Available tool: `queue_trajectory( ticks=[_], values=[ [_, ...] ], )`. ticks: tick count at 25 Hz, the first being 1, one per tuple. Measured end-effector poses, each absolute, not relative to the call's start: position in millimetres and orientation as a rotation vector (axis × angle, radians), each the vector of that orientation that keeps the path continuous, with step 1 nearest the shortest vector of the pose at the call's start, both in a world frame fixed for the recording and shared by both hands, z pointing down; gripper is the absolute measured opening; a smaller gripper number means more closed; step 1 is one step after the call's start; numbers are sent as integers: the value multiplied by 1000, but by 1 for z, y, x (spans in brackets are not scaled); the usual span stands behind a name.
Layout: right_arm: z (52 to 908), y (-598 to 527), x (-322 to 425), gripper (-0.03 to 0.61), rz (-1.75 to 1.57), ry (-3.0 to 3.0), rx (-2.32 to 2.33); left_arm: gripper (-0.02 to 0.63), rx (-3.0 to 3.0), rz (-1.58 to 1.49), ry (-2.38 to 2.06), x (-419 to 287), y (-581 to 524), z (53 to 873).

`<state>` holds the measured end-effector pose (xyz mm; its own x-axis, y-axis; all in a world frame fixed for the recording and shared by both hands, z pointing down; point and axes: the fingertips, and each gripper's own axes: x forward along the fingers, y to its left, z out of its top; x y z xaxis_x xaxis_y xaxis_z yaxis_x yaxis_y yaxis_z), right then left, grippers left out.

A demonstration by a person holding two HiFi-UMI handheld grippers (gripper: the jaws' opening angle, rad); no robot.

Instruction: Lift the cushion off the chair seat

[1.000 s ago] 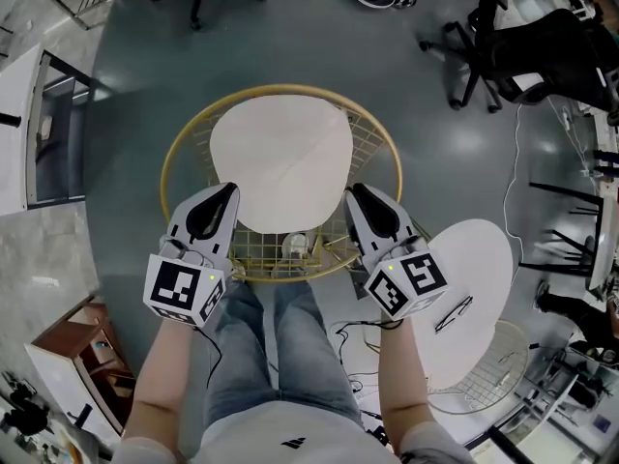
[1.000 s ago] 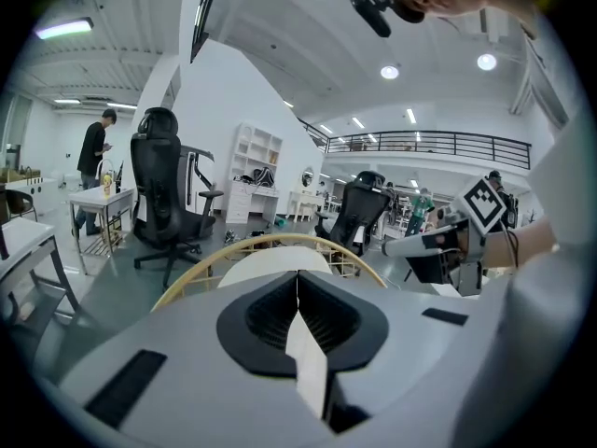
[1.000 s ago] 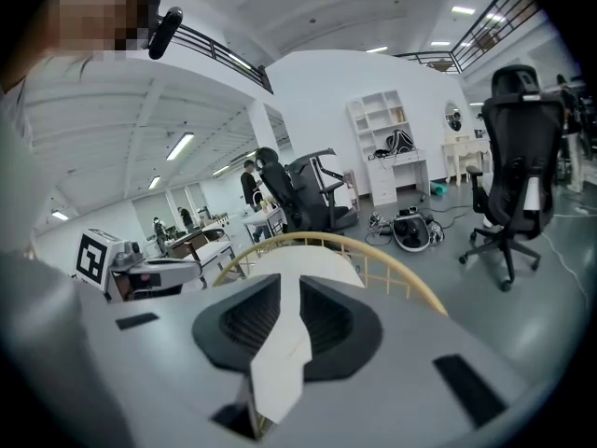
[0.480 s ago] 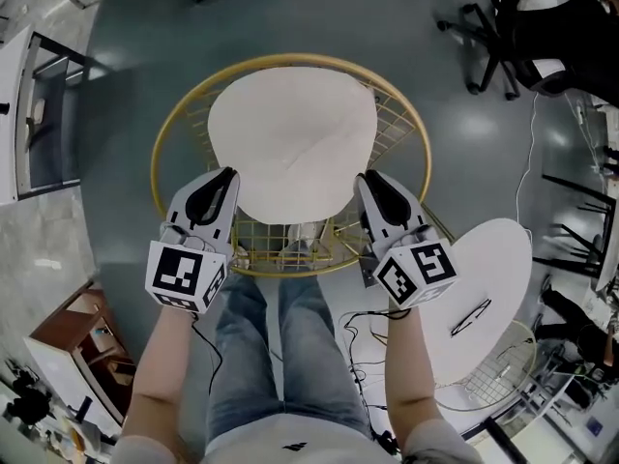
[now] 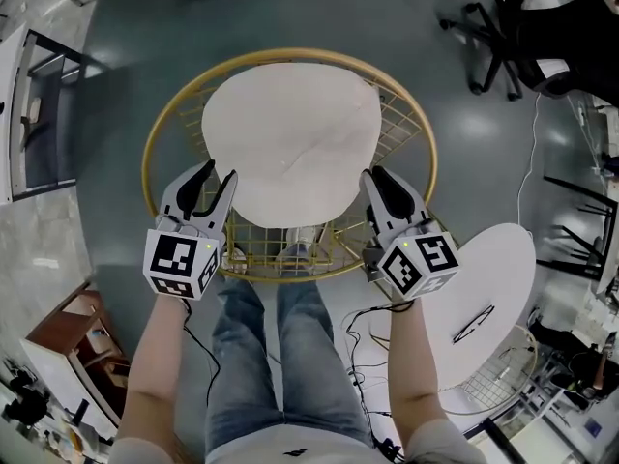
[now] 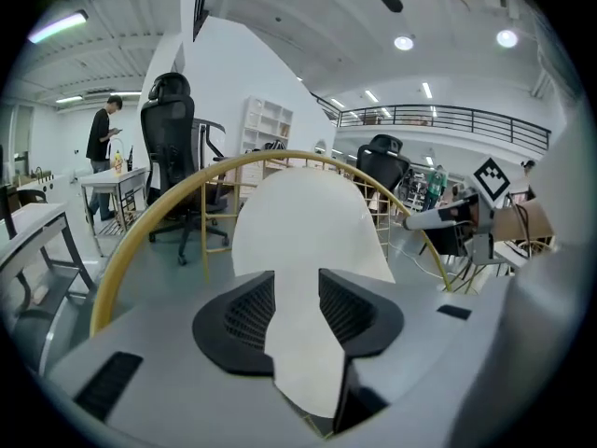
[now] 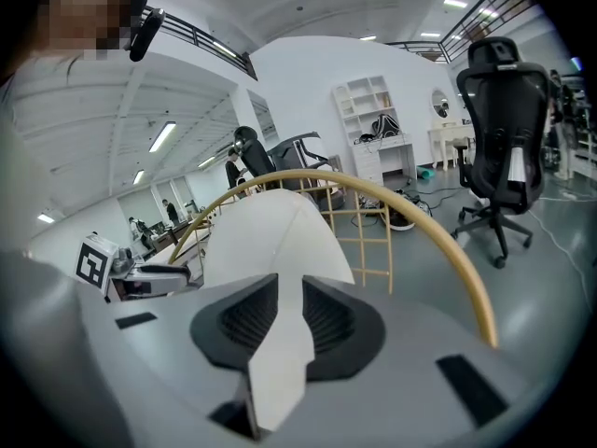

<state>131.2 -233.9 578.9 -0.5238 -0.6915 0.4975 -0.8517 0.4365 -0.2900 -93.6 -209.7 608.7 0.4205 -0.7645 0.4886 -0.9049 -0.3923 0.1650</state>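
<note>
The white round cushion (image 5: pixel 290 138) lies over the gold wire chair (image 5: pixel 155 153), with its near edge toward me. My left gripper (image 5: pixel 213 174) is at the cushion's near-left edge. Its jaws are opening and stand apart, with the cushion edge (image 6: pixel 308 231) between them, loose. My right gripper (image 5: pixel 372 177) is at the near-right edge. Its jaws are opening too, but the pads still touch the cushion (image 7: pixel 270 231) on both sides. In the left gripper view the right gripper's marker cube (image 6: pixel 492 177) shows across the chair.
A white round side table (image 5: pixel 484 298) with a dark pen-like thing on it stands at the right. Black office chairs (image 5: pixel 522 37) stand at the back right. My legs (image 5: pixel 280 336) are just before the chair rim. Cables lie on the floor.
Both grippers have sunk with the cushion toward the chair seat. The left jaws, pinched together before, have spread apart.
</note>
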Motion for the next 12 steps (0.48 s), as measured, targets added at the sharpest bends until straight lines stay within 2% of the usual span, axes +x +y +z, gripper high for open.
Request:
queue_trajectory(
  ticks=[12],
  values=[
    [610,-246,146,110,763,-2334,1333,190,2145,489,-1466,-115,-219,654]
  ],
)
